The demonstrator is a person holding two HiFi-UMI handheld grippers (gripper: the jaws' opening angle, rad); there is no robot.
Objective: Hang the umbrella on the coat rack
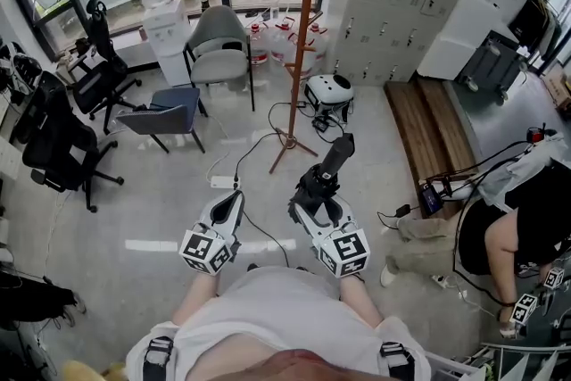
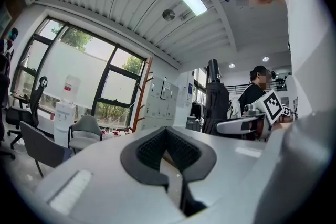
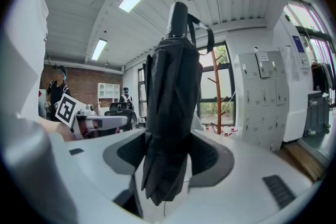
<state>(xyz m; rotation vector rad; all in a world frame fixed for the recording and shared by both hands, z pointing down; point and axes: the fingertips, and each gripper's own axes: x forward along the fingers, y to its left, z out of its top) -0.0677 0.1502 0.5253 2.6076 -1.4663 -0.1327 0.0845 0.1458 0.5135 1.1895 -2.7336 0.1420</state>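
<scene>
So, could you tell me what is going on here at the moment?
A person holds a gripper in each hand. The right gripper is shut on a folded black umbrella, which sticks out forward from its jaws. The left gripper is shut and holds nothing. The wooden coat rack stands ahead near the window, with open floor between it and the umbrella, so the umbrella is not yet hung.

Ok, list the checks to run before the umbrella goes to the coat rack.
1. Grip on umbrella: ok, the right gripper pads press on its folded canopy.
2. Strap free: ok, it loops loose at the top end.
3. Left gripper spare: ok, jaws together, nothing between.
4. Coat rack pegs bare: ok, those in view.
5. Floor path: not ok, a cable lies before the rack's base.
</scene>
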